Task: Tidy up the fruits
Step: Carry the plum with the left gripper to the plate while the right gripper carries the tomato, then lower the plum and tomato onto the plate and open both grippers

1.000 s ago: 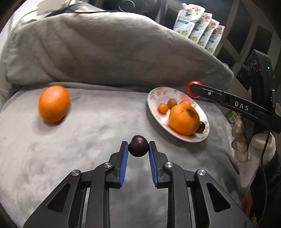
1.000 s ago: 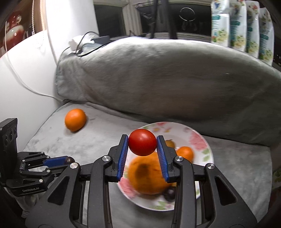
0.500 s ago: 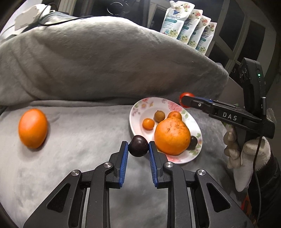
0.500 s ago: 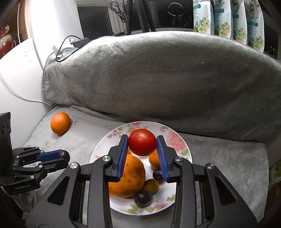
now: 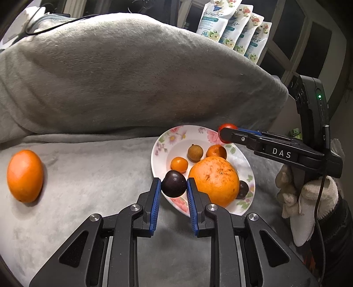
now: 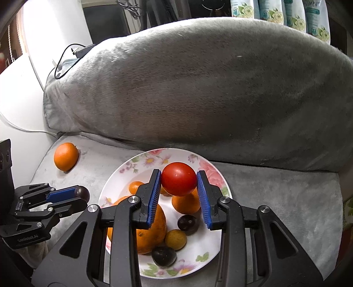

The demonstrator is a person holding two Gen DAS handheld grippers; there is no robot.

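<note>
Grey blanket [image 5: 88, 176]: left claw [image 5: 173, 187] grips plum [image 5: 173, 184]; right claw [image 6: 178, 183] grips tomato [image 6: 178, 181] (one orange [image 5: 24, 175] apart).

— Hidden behind the right gripper [image 6: 179, 184]: much of the big orange [image 6: 152, 229] and the top of the mandarin [image 6: 186, 204] under the tomato [image 6: 178, 181].

— And from the left wrist view?

— Only a sliver of that tomato [image 5: 227, 127] showing past the finger [image 5: 242, 138]. Near rim of the plate [image 5: 158, 141] covered by the dark plum [image 5: 173, 183] and the blue pads. Second dark fruit [image 5: 243, 189] half tucked behind the big orange [image 5: 215, 180].

— Anything cut off?

— Gloved hand [image 5: 308, 203] running off the right edge. Pouches [image 6: 280, 11] clipped at the top, print too small to read.
</note>
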